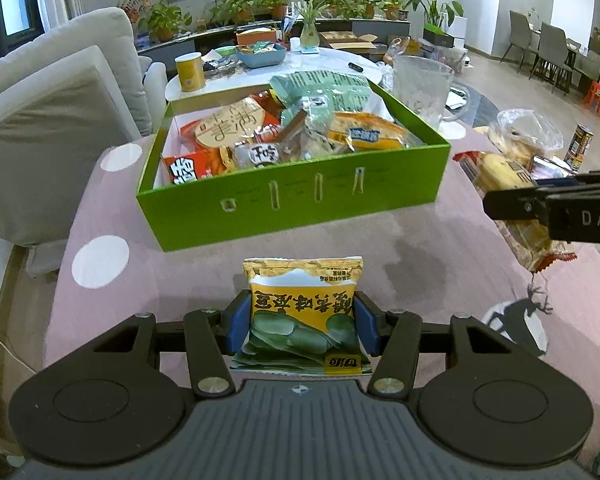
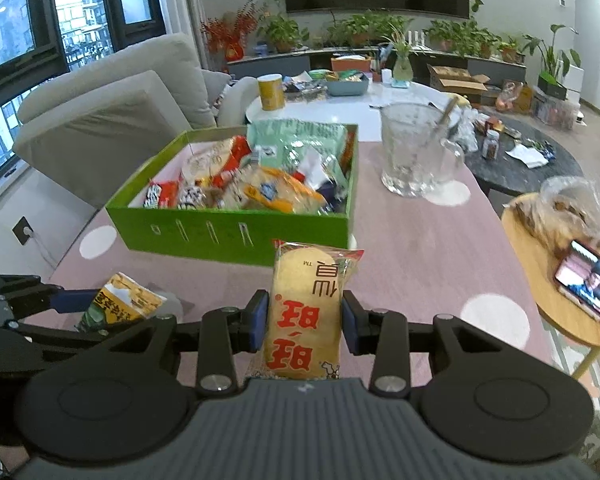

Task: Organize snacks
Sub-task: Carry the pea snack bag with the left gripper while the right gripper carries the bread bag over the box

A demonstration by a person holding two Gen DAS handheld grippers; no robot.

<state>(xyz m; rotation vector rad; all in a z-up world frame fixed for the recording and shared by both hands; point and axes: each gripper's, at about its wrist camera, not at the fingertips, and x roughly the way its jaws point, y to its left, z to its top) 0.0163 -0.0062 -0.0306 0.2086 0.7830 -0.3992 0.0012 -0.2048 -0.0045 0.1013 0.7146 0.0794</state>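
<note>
- Pink polka-dot cloth covers the table in a living room lined with plants, and a green box, already heaped with packets, sits at twelve o'clock from both grippers.
- Left gripper is clamped on a yellow snack packet, its blue pads pressing the two side edges, with the packet held off the cloth just short of the box's front wall.
- Right gripper is pinching a rice cracker pack by its sides, upright, near the box's near right corner.
- Both packs look light and air-puffed, with slick film; a firm squeeze would likely crush the crackers, so I judge a hold across the sides, near the middle, safest.
- Film could slide between the pads if tilted sharply.
- Glass pitcher stands at one o'clock in the right view, fragile and near the box's right side.
- Box contents are piled above the rim, so dropped packs may slide off.
</note>
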